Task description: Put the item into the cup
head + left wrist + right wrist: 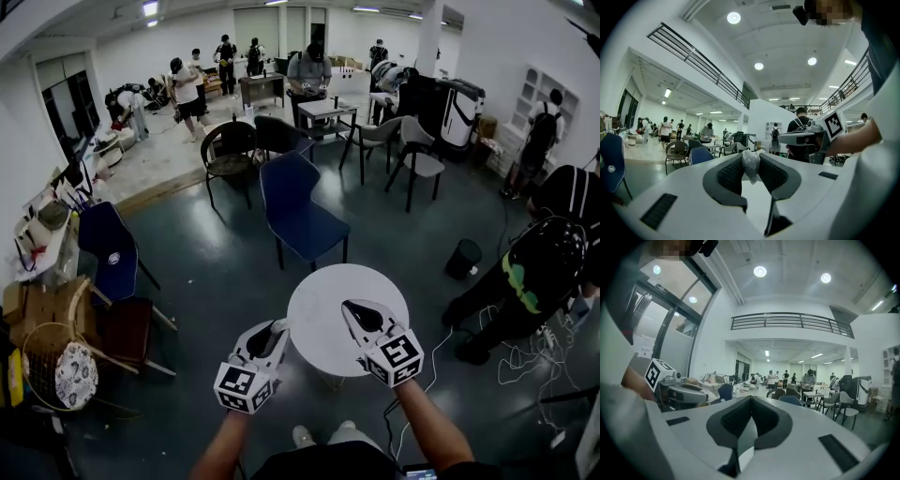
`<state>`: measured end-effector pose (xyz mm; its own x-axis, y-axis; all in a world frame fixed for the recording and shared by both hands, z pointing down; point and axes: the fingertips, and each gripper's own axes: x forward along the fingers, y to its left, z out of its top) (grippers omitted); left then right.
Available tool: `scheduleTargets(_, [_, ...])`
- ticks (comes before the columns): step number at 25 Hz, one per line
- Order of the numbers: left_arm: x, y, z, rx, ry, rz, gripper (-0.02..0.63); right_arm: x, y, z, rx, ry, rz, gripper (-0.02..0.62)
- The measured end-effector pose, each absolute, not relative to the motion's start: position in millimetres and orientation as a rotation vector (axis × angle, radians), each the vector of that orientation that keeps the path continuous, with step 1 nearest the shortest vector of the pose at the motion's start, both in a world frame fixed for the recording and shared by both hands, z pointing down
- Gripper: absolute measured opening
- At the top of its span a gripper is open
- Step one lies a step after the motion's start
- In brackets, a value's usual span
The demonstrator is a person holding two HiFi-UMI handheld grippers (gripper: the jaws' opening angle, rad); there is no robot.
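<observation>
A crumpled white item (752,168), like a wad of paper or plastic, is pinched between the dark pads of my left gripper (751,157), which is shut on it. In the head view that left gripper (278,326) hovers at the near left edge of a small round white table (323,291). My right gripper (349,307) reaches over the table's near right part. In its own view the right gripper (751,399) has its fingertips meeting with nothing between them. No cup shows in any view.
A blue chair (295,211) stands just beyond the table. A person in black (553,253) crouches at the right, near a black bin (463,258) and floor cables (525,361). Wooden furniture and a wire basket (56,361) crowd the left. More chairs and people fill the back.
</observation>
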<state>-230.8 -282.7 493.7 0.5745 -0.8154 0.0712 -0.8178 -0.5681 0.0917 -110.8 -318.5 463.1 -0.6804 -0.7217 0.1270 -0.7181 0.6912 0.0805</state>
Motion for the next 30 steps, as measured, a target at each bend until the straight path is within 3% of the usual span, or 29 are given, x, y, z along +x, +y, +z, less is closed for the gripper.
scheduleTargets(14, [-200, -344, 538, 2.650, -1.417, 0.131, 0.101, -78, -378, 507, 1.136, -2.730, 0.014, 0.017])
scheduleTargets(30, [-161, -488, 622, 2.538, -1.449, 0.378, 0.101, -31, -498, 587, 1.037, -2.703, 0.198, 0.017])
